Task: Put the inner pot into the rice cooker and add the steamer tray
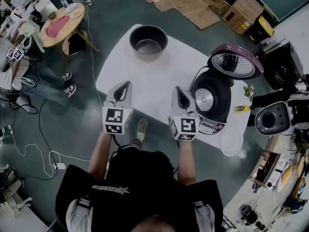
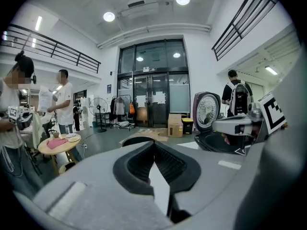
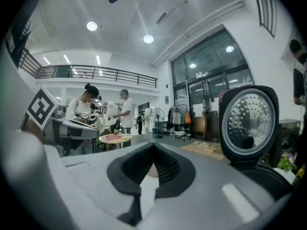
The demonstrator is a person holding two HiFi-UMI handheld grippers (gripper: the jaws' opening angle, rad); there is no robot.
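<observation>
The dark metal inner pot (image 1: 148, 40) stands empty at the far end of the white table (image 1: 154, 86). At the table's right the rice cooker (image 1: 212, 100) stands with its purple lid (image 1: 235, 62) raised and its well empty. My left gripper (image 1: 126, 85) and right gripper (image 1: 180, 90) hover side by side over the near part of the table, both shut and empty. In the left gripper view the jaws (image 2: 153, 146) point at the pot's rim (image 2: 136, 139), with the cooker (image 2: 223, 142) to the right. The right gripper (image 3: 153, 151) has the lid (image 3: 249, 123) to its right. I see no steamer tray.
A small yellow item (image 1: 241, 108) lies on the table beside the cooker. A round wooden table (image 1: 60, 23) and people stand at the left, flattened cardboard (image 1: 193, 4) lies beyond the table, another appliance (image 1: 273, 119) sits at the right, and cables (image 1: 43, 149) trail across the floor.
</observation>
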